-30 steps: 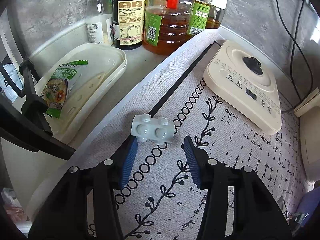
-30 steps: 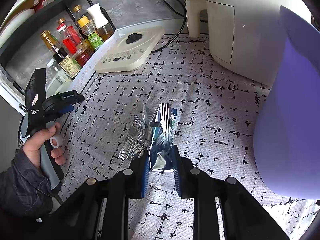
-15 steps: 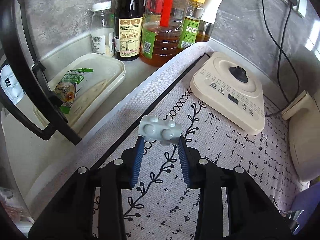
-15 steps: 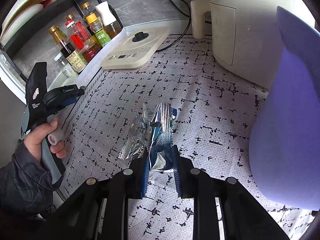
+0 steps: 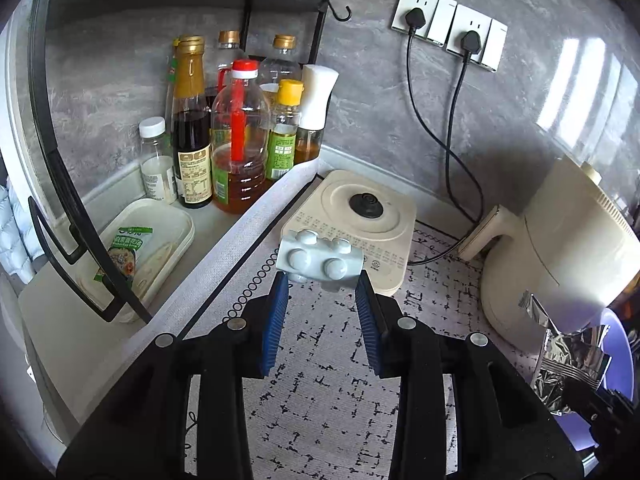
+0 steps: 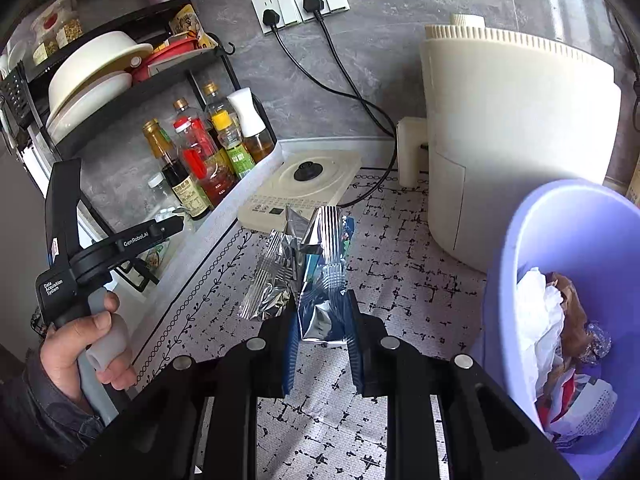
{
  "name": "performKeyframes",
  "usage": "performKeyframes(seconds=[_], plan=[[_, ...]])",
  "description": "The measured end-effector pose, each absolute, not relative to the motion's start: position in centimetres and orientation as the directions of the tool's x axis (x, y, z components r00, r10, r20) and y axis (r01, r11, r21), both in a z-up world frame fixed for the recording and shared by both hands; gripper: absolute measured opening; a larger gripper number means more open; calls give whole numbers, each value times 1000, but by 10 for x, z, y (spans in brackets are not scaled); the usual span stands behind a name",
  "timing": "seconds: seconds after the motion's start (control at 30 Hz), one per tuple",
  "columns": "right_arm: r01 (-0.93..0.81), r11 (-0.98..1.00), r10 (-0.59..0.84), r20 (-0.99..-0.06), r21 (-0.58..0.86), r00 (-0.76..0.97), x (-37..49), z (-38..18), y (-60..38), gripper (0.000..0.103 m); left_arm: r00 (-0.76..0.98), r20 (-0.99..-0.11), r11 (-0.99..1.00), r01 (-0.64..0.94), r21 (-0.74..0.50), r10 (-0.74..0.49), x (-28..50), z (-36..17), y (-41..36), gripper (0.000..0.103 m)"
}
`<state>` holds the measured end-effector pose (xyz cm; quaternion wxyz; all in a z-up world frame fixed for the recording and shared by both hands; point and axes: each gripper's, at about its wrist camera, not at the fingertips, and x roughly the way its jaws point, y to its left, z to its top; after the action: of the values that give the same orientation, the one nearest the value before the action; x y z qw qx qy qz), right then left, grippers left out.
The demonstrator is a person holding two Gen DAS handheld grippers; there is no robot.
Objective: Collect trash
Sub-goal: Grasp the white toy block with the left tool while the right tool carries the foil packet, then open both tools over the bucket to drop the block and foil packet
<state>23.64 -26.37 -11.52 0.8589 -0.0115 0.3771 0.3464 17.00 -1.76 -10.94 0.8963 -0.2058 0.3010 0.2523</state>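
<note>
My left gripper (image 5: 320,286) is shut on a white studded plastic block (image 5: 319,259) and holds it up above the patterned mat. My right gripper (image 6: 322,320) is shut on a crumpled silver foil wrapper (image 6: 316,268), lifted off the mat just left of the purple trash bin (image 6: 516,232). The bin holds white paper, brown scraps and a printed wrapper. The foil wrapper (image 5: 560,356) and the bin (image 5: 618,360) also show at the right edge of the left wrist view. The left gripper's handle (image 6: 76,256) shows in the right wrist view, held by a hand.
A cream induction cooker (image 5: 352,224) lies at the back of the mat. A white air fryer (image 6: 516,132) stands behind the bin. Sauce bottles (image 5: 236,136) stand under a black rack at the left, beside a white tray (image 5: 172,224) with a green packet. Cords run to wall sockets.
My left gripper closed on the white block and lifted it off the mat. My right gripper rose with the foil wrapper and swung toward the bin, whose inside now shows.
</note>
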Motion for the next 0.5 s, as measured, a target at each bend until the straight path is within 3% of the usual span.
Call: performKeyframes(seconds=[0.23,0.5], plan=[[-553,804,563,-579,218,590,243,-73,-317,22,792,-555,856,-450,-254,252,187,-73,-67,34],[-424,886,451,-559,188,696,245,-66,-396,22,857,-503,914,-288,-285,113,209,-62,-135,34]])
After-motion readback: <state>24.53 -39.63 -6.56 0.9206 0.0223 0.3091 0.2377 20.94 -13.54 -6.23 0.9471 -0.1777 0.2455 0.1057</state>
